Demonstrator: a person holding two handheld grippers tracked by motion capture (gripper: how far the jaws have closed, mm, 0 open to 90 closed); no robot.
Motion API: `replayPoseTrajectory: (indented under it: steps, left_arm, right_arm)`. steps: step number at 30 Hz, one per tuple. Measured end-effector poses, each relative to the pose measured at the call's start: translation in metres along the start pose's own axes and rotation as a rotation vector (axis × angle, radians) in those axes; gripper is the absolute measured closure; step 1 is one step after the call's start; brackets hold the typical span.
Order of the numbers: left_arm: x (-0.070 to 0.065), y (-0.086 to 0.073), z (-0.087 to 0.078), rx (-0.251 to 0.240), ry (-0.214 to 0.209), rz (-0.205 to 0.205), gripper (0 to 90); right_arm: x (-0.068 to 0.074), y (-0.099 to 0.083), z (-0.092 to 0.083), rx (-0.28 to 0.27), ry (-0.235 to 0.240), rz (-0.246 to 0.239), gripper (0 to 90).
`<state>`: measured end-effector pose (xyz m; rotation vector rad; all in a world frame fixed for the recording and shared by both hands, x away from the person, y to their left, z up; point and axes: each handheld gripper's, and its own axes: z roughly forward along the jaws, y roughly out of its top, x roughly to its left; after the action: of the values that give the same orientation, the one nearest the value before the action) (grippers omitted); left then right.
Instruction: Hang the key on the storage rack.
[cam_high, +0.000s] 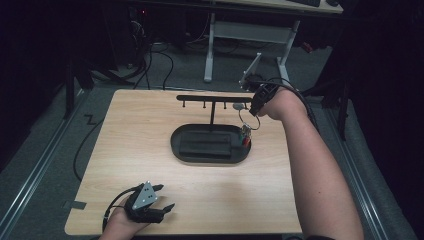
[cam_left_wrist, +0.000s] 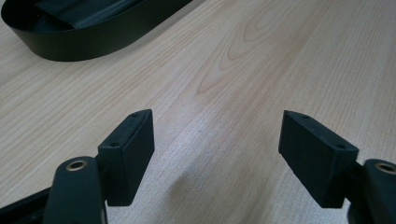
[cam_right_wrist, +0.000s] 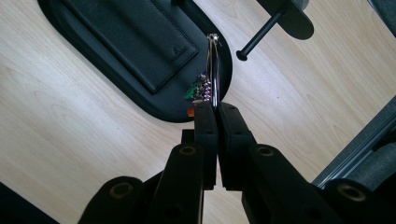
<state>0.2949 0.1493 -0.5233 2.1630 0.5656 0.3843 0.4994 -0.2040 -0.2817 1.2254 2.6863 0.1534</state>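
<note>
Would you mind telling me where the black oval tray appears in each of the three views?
High view: black oval tray at table centre, under the hook stand.
Left gripper view: its rim curves across the top left corner.
Right gripper view: upper left, beyond the shut jaws.
Shared landmark: the tray's dark inner pad.

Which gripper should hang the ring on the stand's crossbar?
Right. The right gripper is shut on the metal ring beside the crossbar, above the black tray. The left gripper is open near the table's front edge.
</note>
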Motion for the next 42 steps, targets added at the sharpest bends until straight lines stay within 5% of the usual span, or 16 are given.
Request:
replayPoseTrajectory:
  steps: [19,32,38,42]
  left_arm:
    - [-0.001,0.000,0.000,0.006,0.003,0.007,27.7]
    - [0.000,-0.001,0.000,0.014,0.002,0.005,27.7]
    - [0.000,-0.002,-0.001,0.013,0.005,0.003,27.7]
    - [0.001,-0.002,-0.002,0.017,0.004,0.007,27.7]
  right_arm:
    - [-0.017,0.010,0.014,-0.007,-0.029,0.062,87.9]
    - [-0.023,0.014,0.030,-0.025,-0.043,0.045,86.2]
    - [-0.023,0.011,0.024,-0.091,-0.103,0.081,58.7]
    - [-0.020,-0.002,0.017,-0.149,-0.114,0.103,50.2]
